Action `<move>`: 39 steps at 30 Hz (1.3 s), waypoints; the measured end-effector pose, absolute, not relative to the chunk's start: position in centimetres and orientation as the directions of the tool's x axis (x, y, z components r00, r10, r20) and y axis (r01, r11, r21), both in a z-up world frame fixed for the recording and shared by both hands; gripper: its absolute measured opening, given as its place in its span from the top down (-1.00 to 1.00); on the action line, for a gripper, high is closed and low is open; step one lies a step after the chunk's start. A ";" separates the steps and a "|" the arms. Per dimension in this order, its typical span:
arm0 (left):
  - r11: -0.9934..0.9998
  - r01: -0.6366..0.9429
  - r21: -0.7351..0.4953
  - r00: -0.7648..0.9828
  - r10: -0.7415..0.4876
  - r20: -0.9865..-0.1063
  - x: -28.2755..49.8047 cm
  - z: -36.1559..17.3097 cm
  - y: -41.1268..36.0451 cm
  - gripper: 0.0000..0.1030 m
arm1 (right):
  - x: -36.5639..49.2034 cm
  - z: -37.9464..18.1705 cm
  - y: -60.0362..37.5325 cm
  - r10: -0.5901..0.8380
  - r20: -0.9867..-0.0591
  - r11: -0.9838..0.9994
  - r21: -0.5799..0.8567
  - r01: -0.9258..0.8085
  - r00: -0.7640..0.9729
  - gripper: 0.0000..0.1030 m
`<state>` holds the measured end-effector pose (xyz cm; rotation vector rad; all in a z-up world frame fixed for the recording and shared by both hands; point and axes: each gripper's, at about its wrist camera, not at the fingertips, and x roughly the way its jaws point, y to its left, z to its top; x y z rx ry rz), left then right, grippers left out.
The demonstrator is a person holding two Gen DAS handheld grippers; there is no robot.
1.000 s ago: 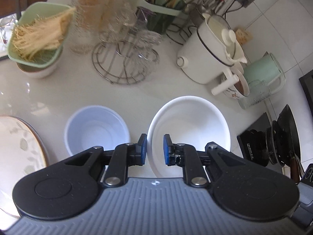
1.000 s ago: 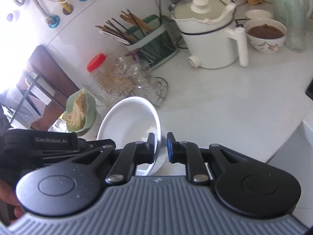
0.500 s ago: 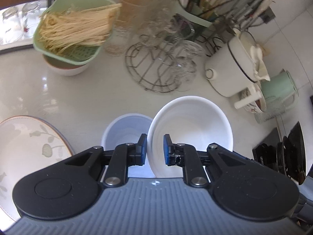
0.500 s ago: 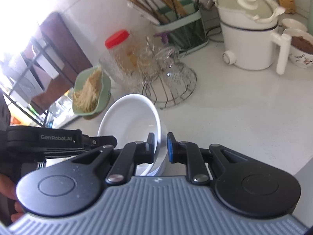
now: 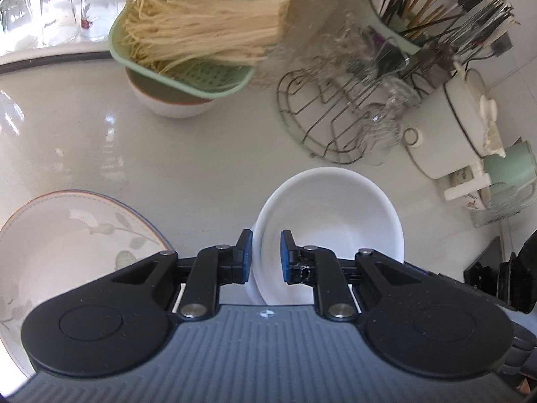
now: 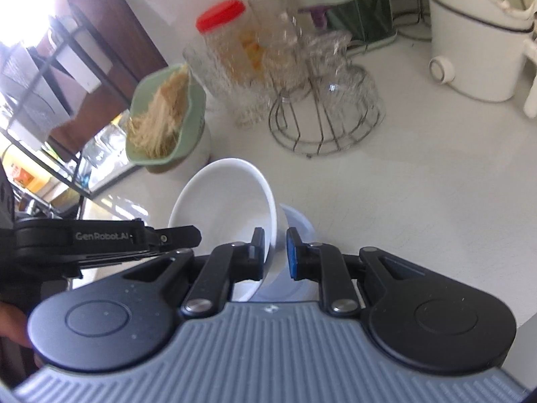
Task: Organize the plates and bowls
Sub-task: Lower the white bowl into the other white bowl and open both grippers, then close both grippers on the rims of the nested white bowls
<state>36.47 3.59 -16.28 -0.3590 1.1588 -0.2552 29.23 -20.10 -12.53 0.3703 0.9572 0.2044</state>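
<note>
- Pinching the rim of the white bowl point(image 5: 330, 215): left gripper point(image 5: 265, 255) has its blue pads on either side of the bowl's near wall, jaws nearly closed on it.
- Right gripper point(image 6: 274, 252) clamps the same bowl's point(image 6: 228, 201) opposite rim, narrow gap only; bowl is tilted in that view.
- Left gripper body point(image 6: 107, 240) shows at the left edge of the right wrist view, a hand point(image 6: 11, 322) below it.
- Pale blue bowl point(image 6: 298, 225) sits directly under the white one; whether they touch is hard to tell, possibly nested.
- Floral plate point(image 5: 77, 235) lies on the tabletop point(image 5: 201, 154) left of the bowls, apart from them.
- Further back: green colander of noodles point(image 5: 188, 33) resting on a white bowl with brown rim point(image 5: 171, 100).
- Wire rack point(image 5: 332, 114) with glassware, blurred.
- Far right: white pot point(image 5: 449, 134), mint kettle point(image 5: 510, 168).
- Back edge: utensil holder point(image 5: 402, 10), red-lidded jar point(image 6: 228, 37).
</note>
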 end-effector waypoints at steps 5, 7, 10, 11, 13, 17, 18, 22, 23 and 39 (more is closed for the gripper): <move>0.911 0.002 -0.412 0.362 -0.385 -0.849 37.1 -17.1 4.6 0.61 | 29.6 -12.8 -19.8 0.291 -0.770 0.937 0.350 -0.005 0.567 0.30; 0.914 0.008 -0.405 0.364 -0.380 -0.850 37.2 -17.1 5.0 0.39 | 29.5 -12.7 -20.2 0.278 -0.759 0.938 0.345 0.002 0.588 0.14; 0.921 0.020 -0.389 0.375 -0.368 -0.851 37.2 -16.8 5.2 0.25 | 30.1 -13.2 -20.9 0.261 -0.761 0.935 0.351 0.039 0.594 0.14; 0.921 0.021 -0.388 0.374 -0.367 -0.852 37.2 -16.8 5.3 0.25 | 30.3 -13.6 -21.1 0.255 -0.764 0.933 0.354 0.055 0.593 0.14; 0.920 0.023 -0.391 0.372 -0.370 -0.851 37.3 -16.8 5.4 0.25 | 30.7 -14.6 -21.2 0.258 -0.771 0.926 0.369 0.079 0.582 0.14; 0.931 0.036 -0.363 0.356 -0.351 -0.866 37.5 -16.9 4.9 0.21 | 31.2 -17.0 -20.9 0.286 -0.791 0.904 0.409 0.121 0.541 0.15; 0.933 0.038 -0.359 0.352 -0.349 -0.869 37.5 -17.0 4.8 0.20 | 31.2 -17.5 -20.9 0.284 -0.798 0.901 0.411 0.137 0.532 0.14; 0.931 0.033 -0.363 0.338 -0.352 -0.873 37.8 -17.2 4.6 0.11 | 31.1 -18.8 -20.7 0.279 -0.813 0.872 0.438 0.220 0.511 0.35; 0.929 0.025 -0.370 0.335 -0.356 -0.872 37.9 -17.3 4.7 0.10 | 31.1 -18.9 -20.7 0.286 -0.812 0.858 0.453 0.241 0.508 0.42; 0.917 0.118 -0.380 0.280 -0.398 -0.873 37.2 -17.9 -0.2 0.00 | 28.9 -19.5 -23.1 0.254 -0.826 0.863 0.428 0.269 0.503 0.77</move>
